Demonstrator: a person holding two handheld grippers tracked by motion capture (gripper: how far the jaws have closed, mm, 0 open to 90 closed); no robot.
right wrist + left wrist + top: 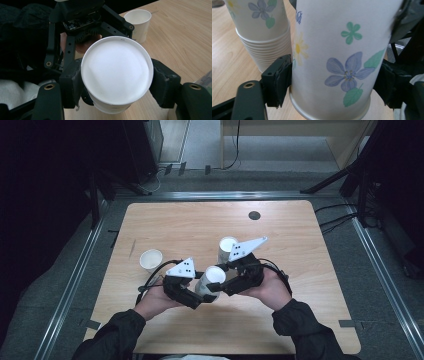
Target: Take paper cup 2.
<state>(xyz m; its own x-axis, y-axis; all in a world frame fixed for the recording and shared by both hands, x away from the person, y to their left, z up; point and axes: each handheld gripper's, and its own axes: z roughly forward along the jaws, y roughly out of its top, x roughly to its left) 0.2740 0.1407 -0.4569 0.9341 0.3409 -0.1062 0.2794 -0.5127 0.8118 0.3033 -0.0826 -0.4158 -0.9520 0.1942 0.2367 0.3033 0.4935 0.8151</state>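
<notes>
Left gripper (pixel 202 298) clamped on the lower wall of a flowered paper cup (pixel 210 281), both pads flat against the paper just above the base rim in the left gripper view, where the cup (pixel 342 55) stands between the black jaws. Right gripper (pixel 219 284) closed on the same cup nearer its mouth, pads pressing either side of the white rim in the right gripper view, the open mouth (pixel 117 72) turned toward that camera. Held between the two grippers above the near middle of the wooden table (pixel 280 320), tilted, clear of the tabletop. Hands meeting at the table's near edge, dark sleeves entering from below.

Just beyond the held cup, a stack of paper cups (pixel 226 250) upright on the table, its nested rims and matching flower print showing in the left gripper view (pixel 262 30). Farther left, well apart, a single paper cup (pixel 151 260) standing mouth up, also seen past the left gripper in the right gripper view (pixel 138 23). Small dark round mark (pixel 254 215) near the table's far edge.
</notes>
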